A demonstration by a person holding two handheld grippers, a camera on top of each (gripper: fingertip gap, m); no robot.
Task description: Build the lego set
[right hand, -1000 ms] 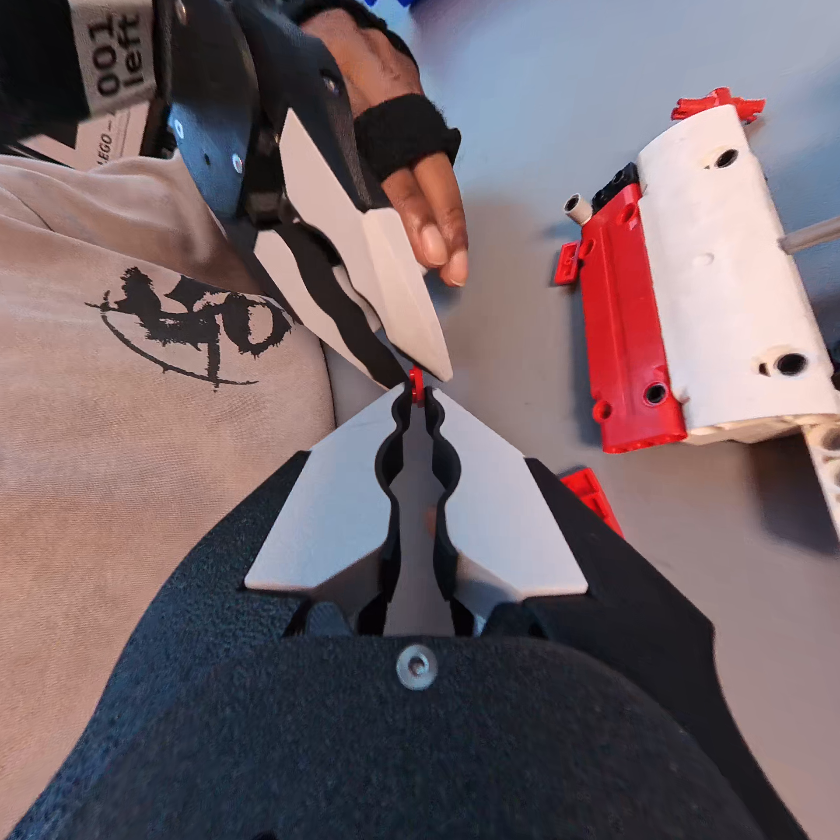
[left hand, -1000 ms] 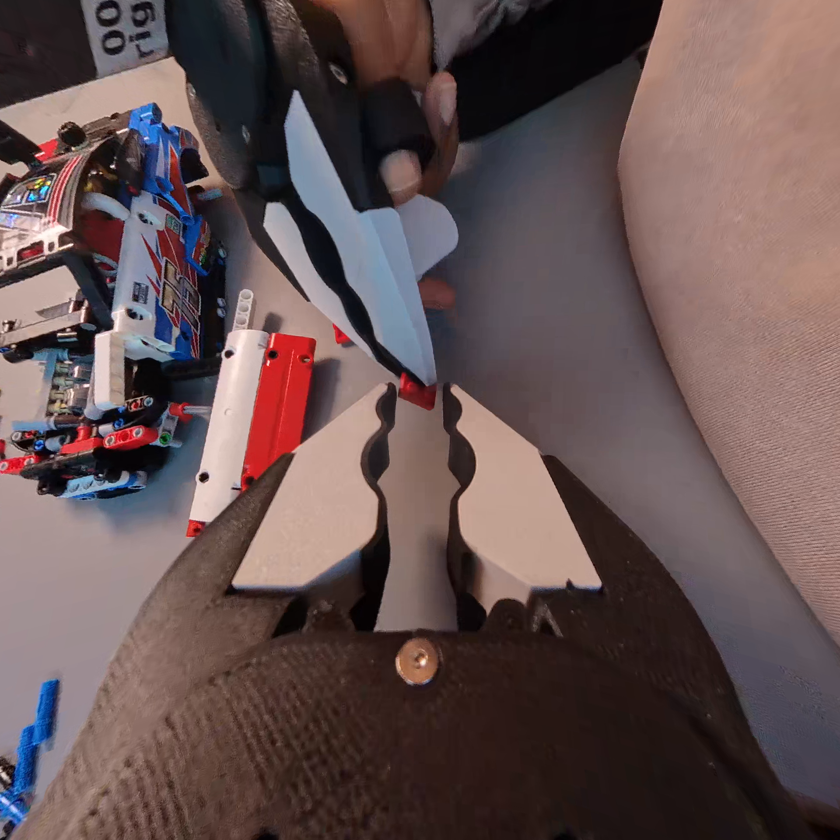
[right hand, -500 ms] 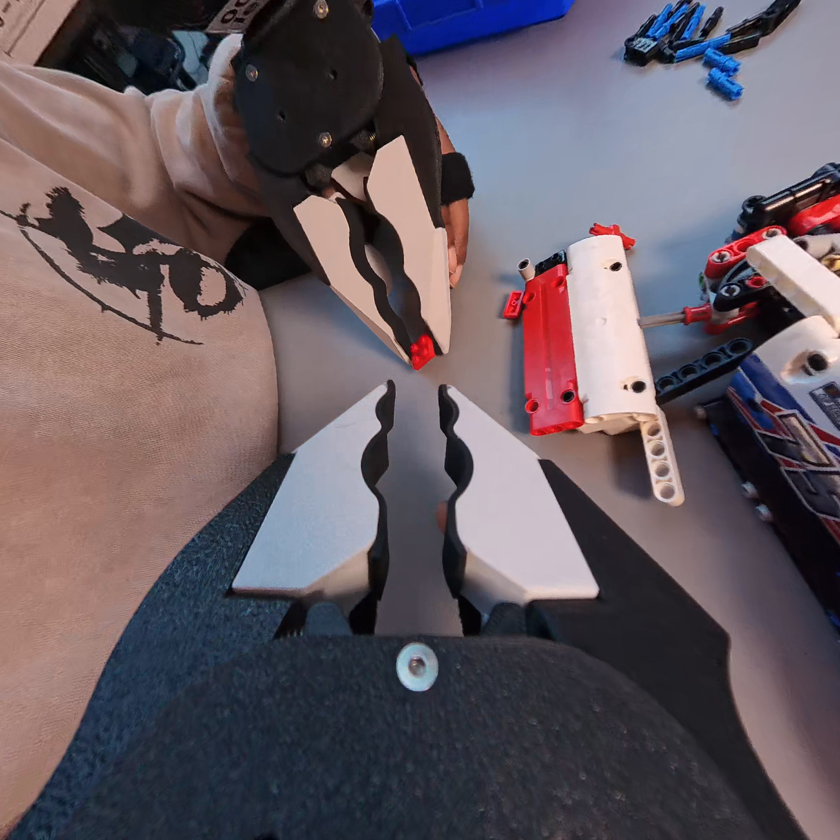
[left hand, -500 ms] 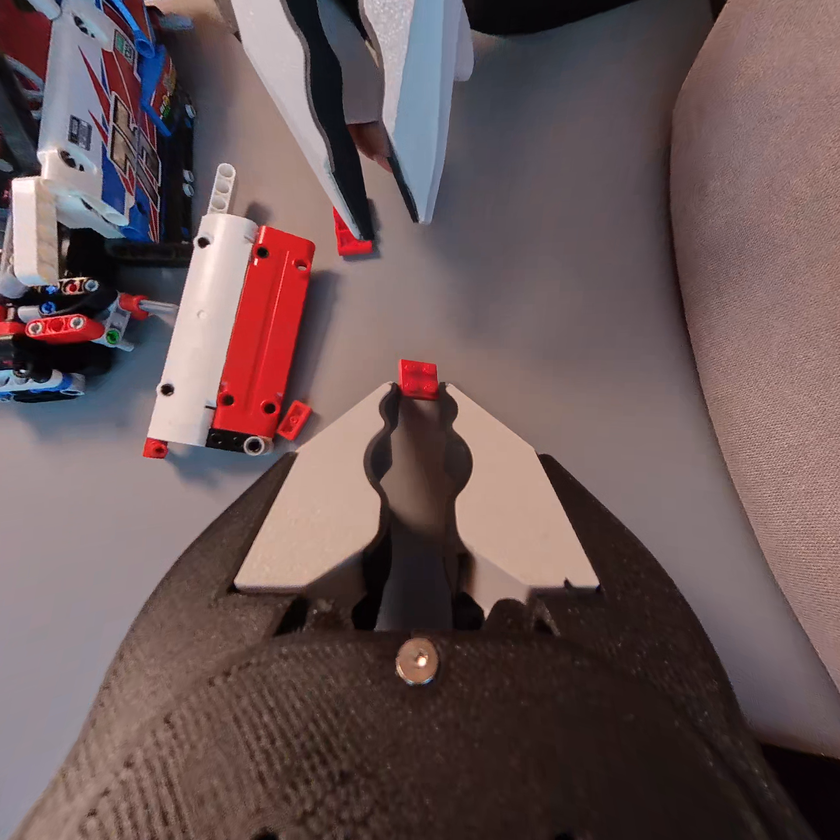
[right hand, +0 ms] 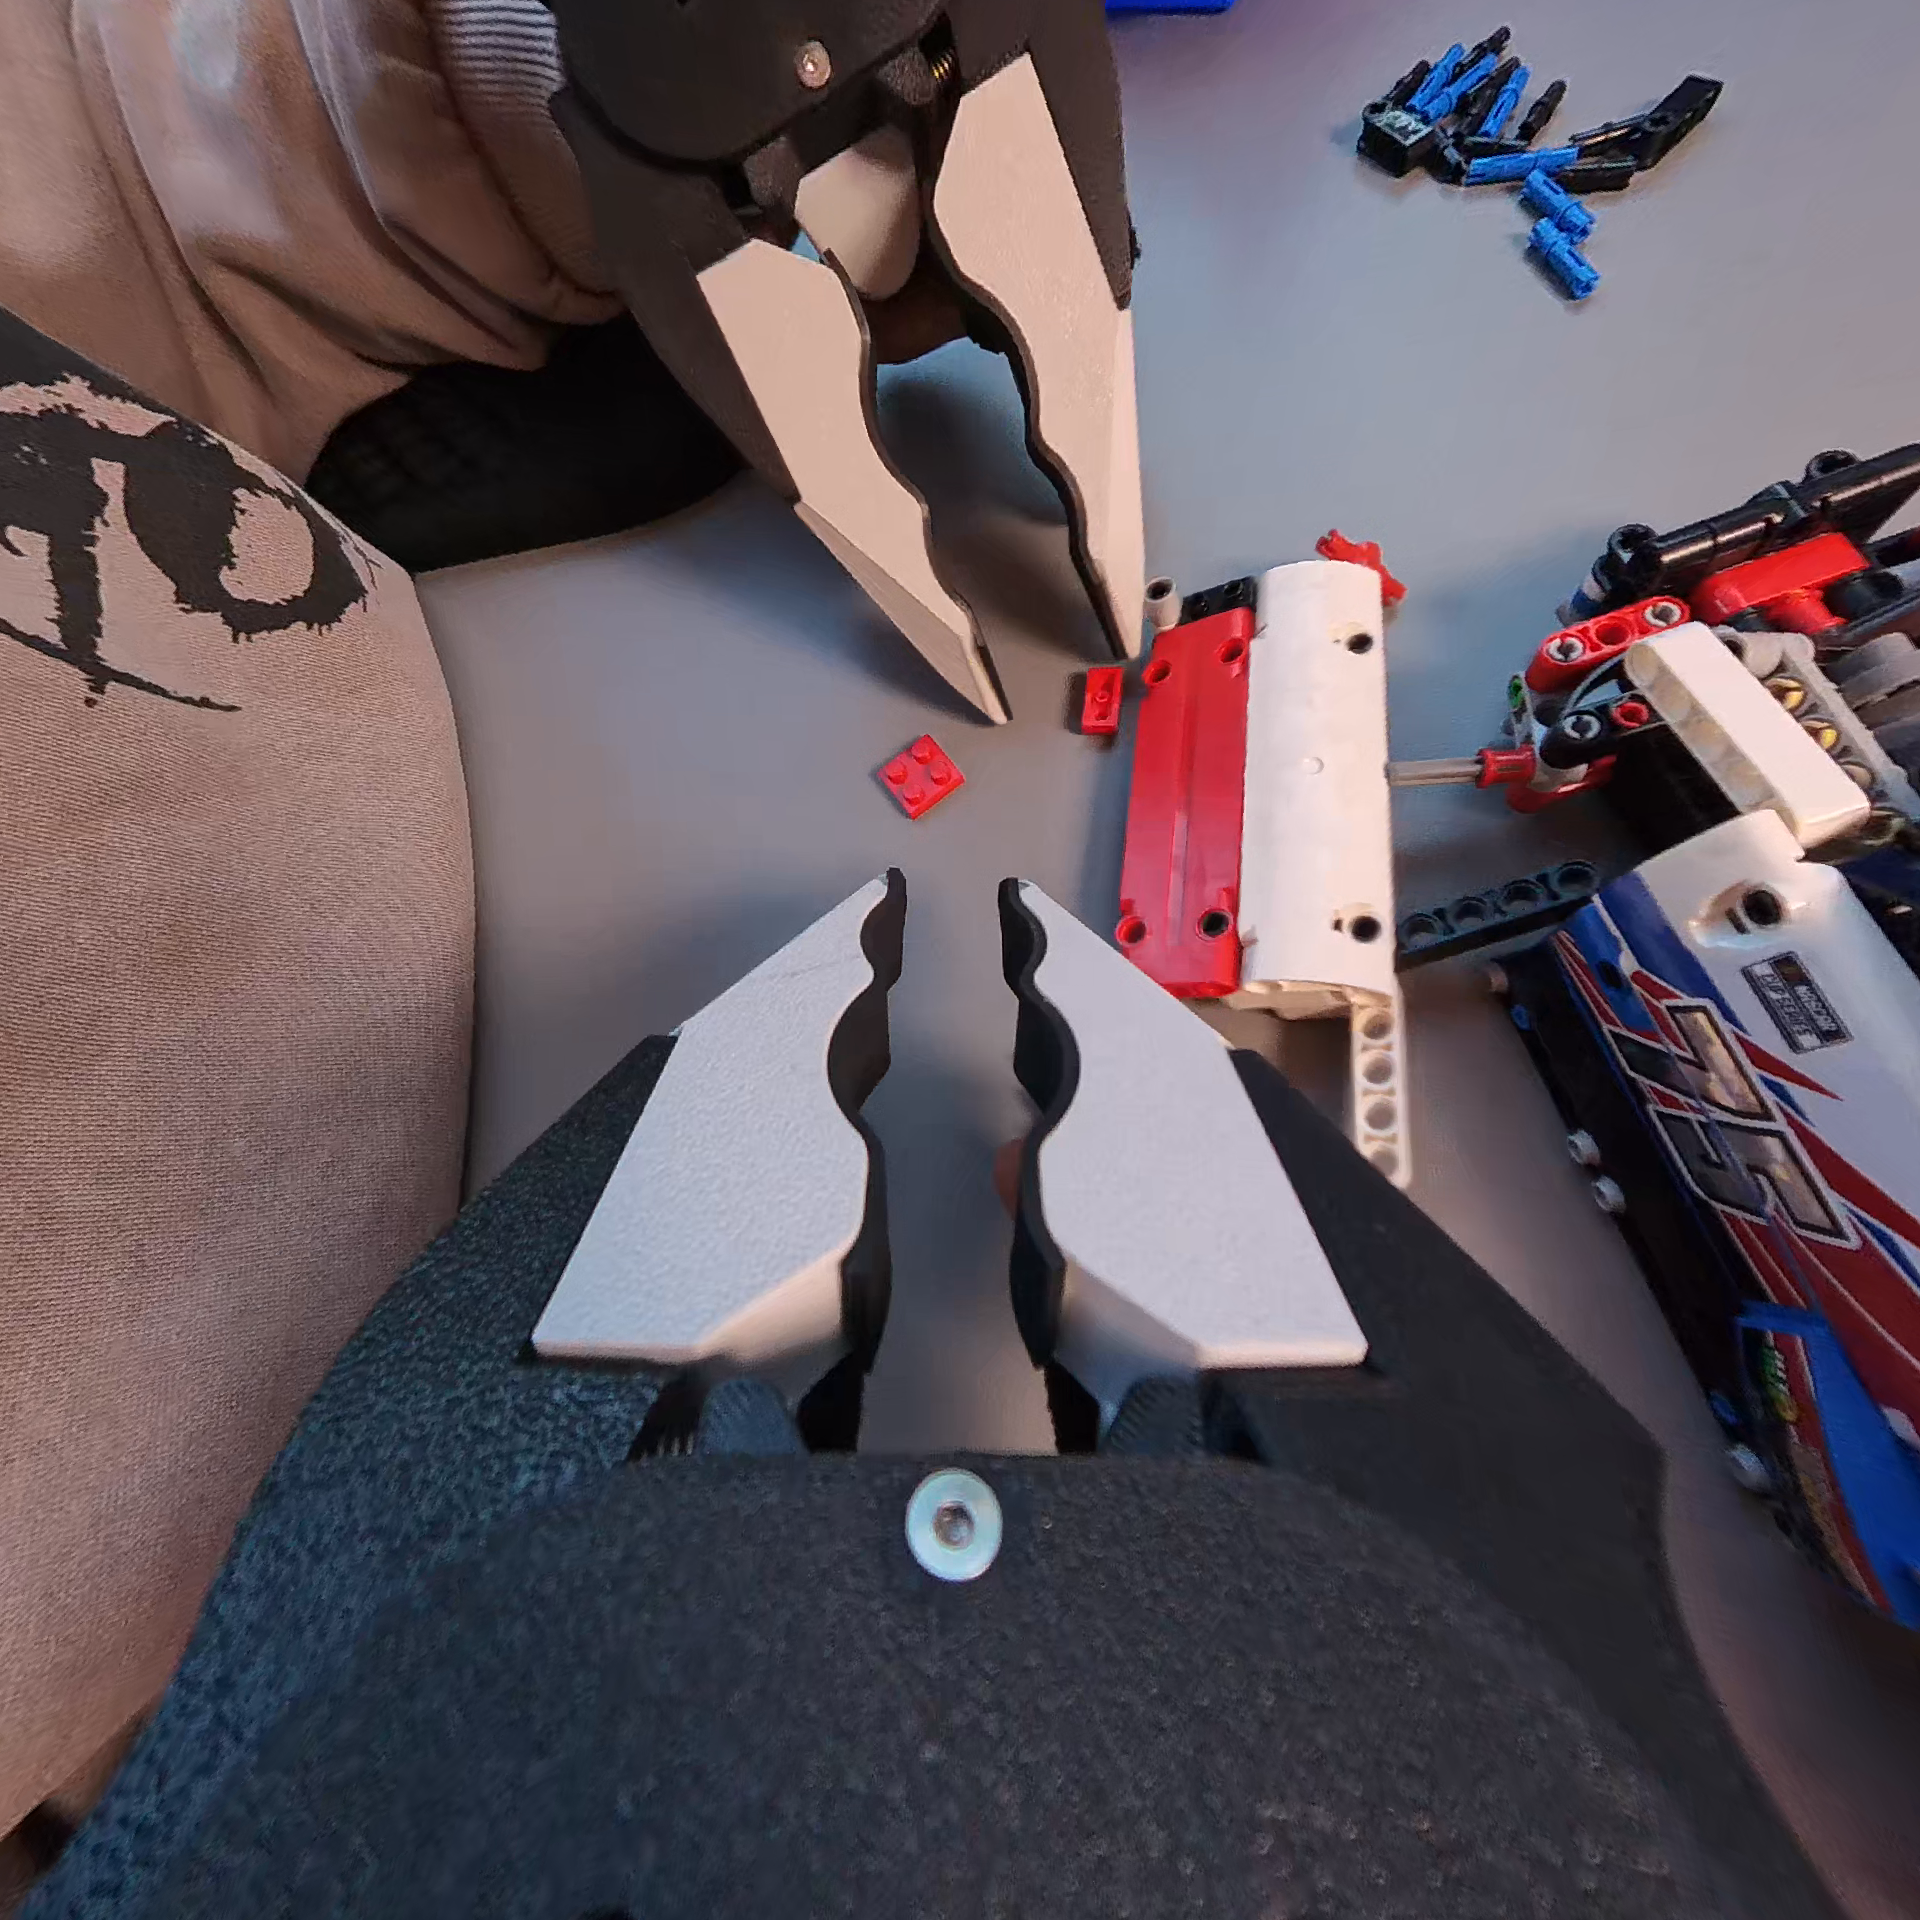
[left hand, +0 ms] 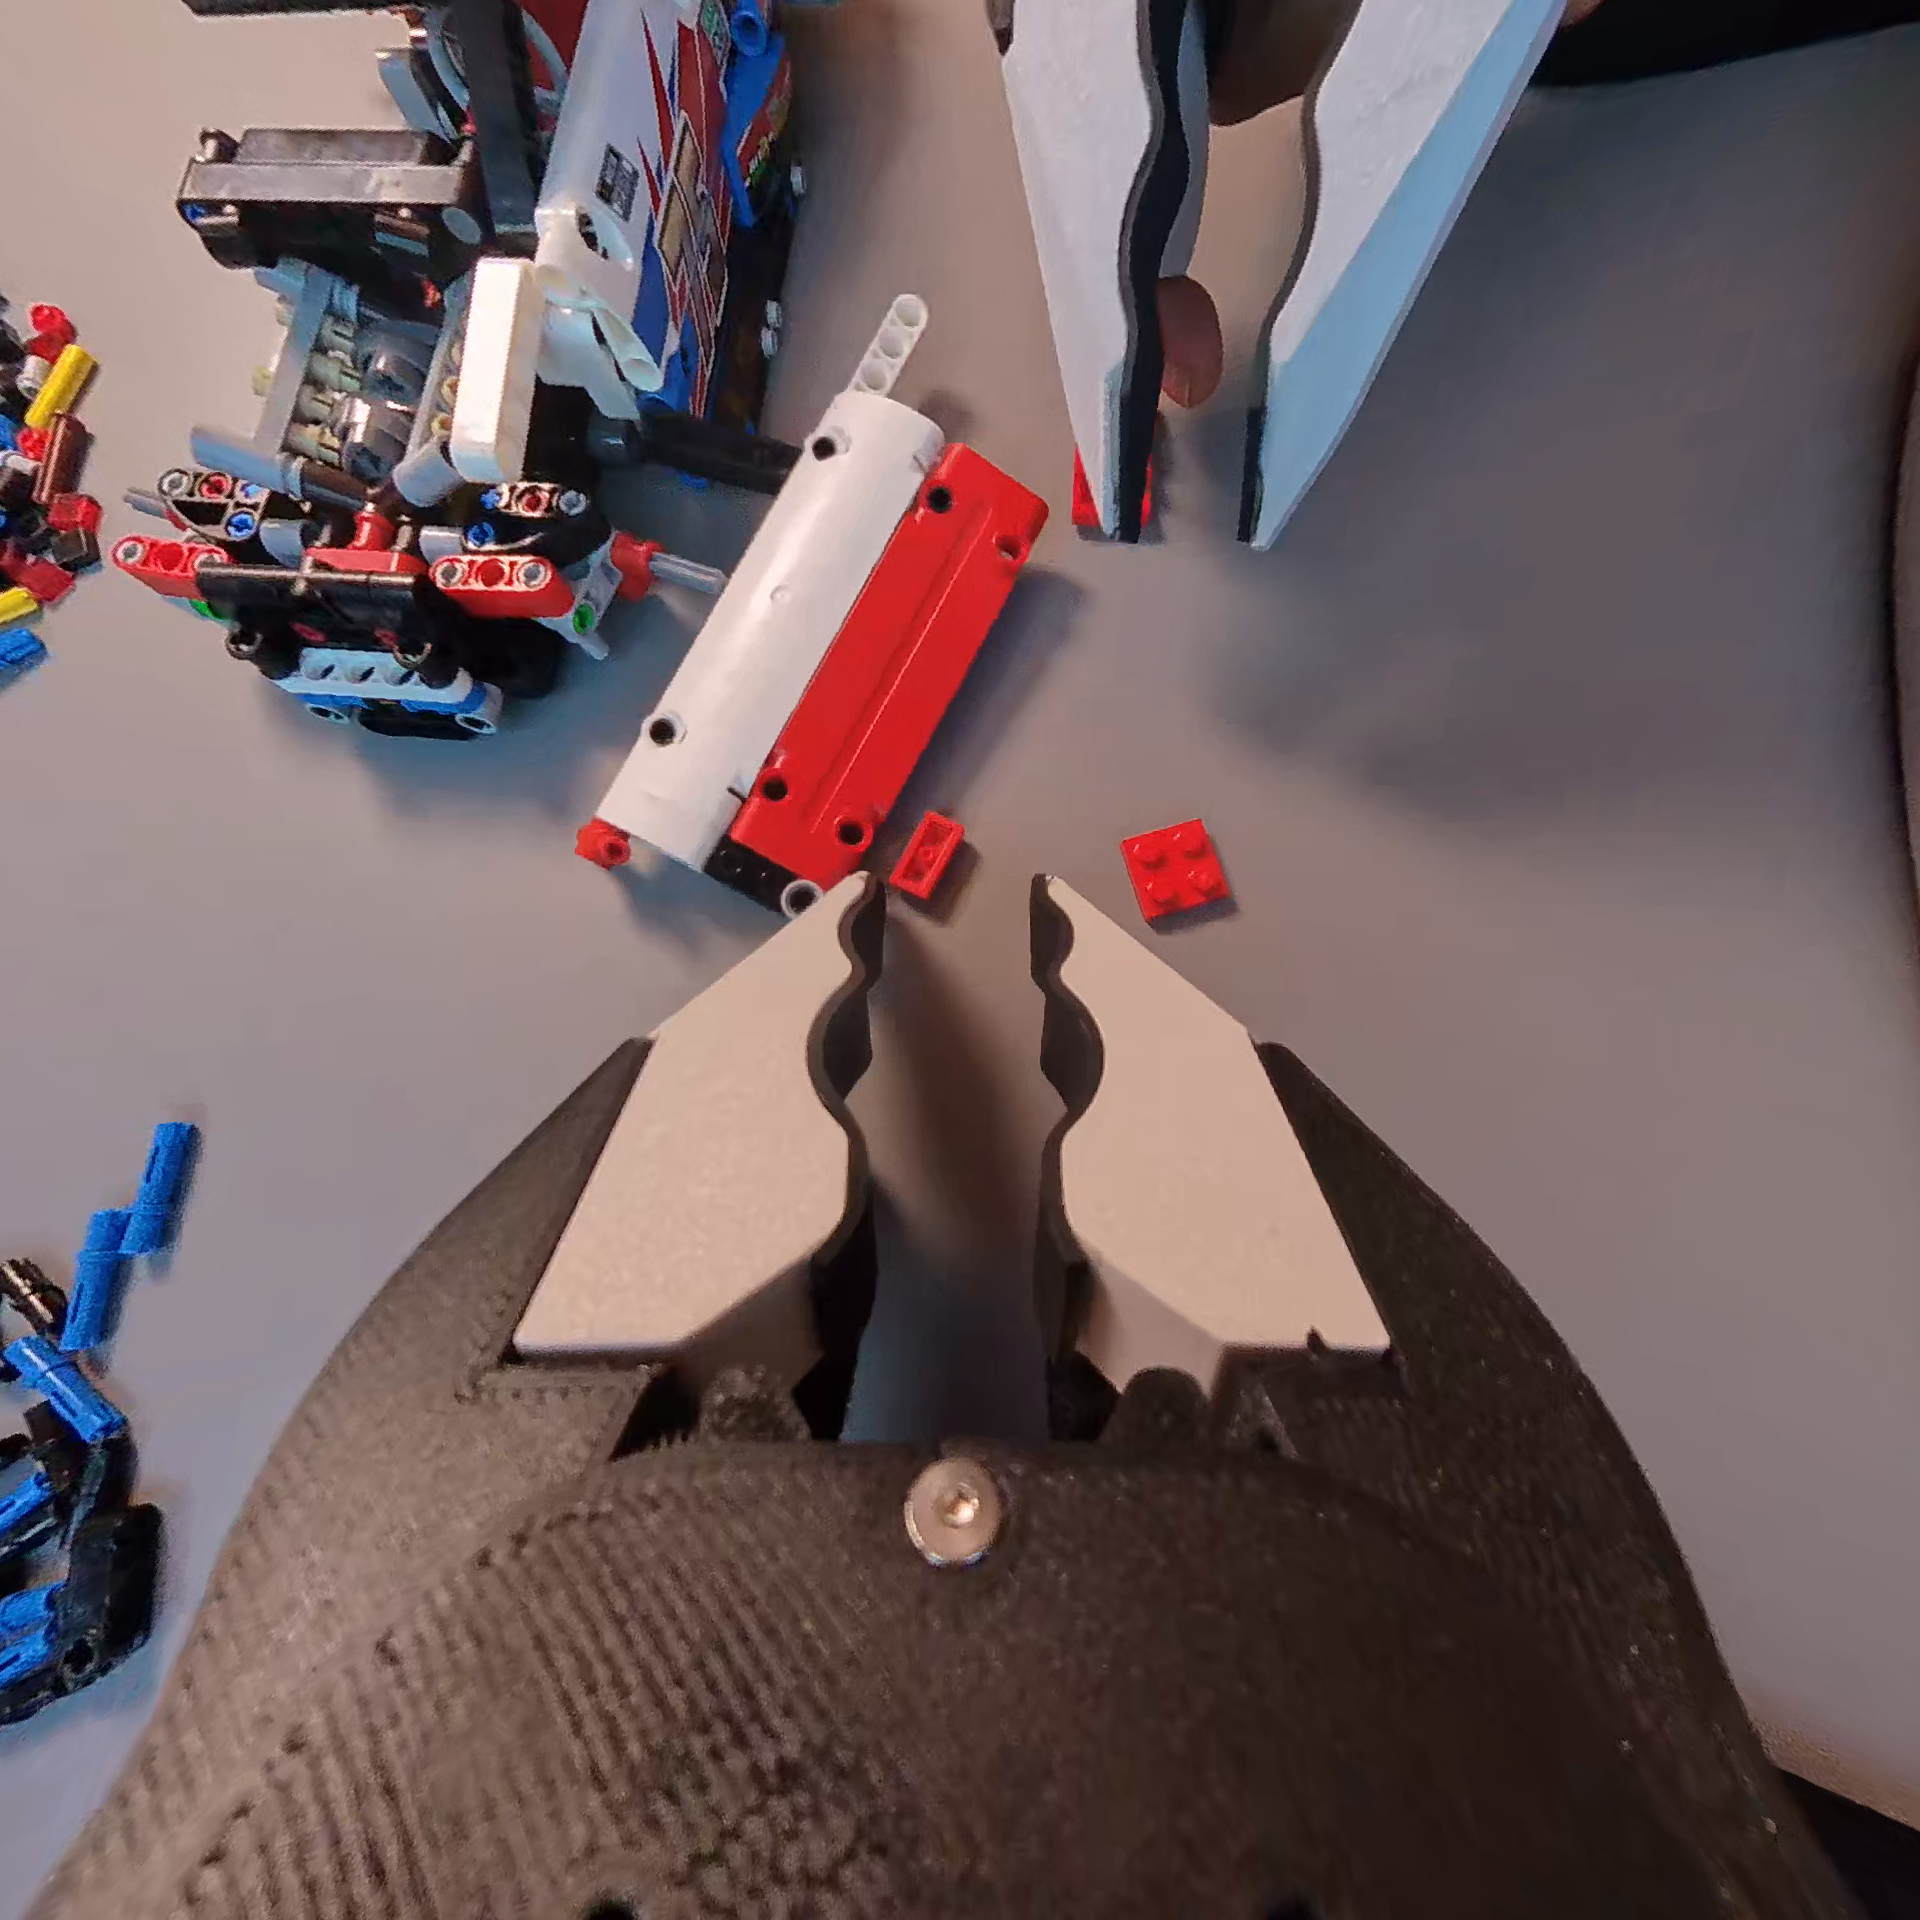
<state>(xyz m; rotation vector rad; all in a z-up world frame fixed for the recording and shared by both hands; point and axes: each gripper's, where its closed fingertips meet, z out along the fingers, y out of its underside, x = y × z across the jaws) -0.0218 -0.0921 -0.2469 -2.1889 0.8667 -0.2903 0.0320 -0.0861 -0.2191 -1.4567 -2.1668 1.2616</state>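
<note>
Red 2x2 plate [left hand: 1177, 869] lies loose on the table [left hand: 1455, 935] just ahead-right of the left tool [left hand: 956, 883], both tools parted and empty, right tool [right hand: 951, 883] seemingly poised to regrasp.

Red square plate [left hand: 1177, 869], grey table [left hand: 1455, 935]
</note>
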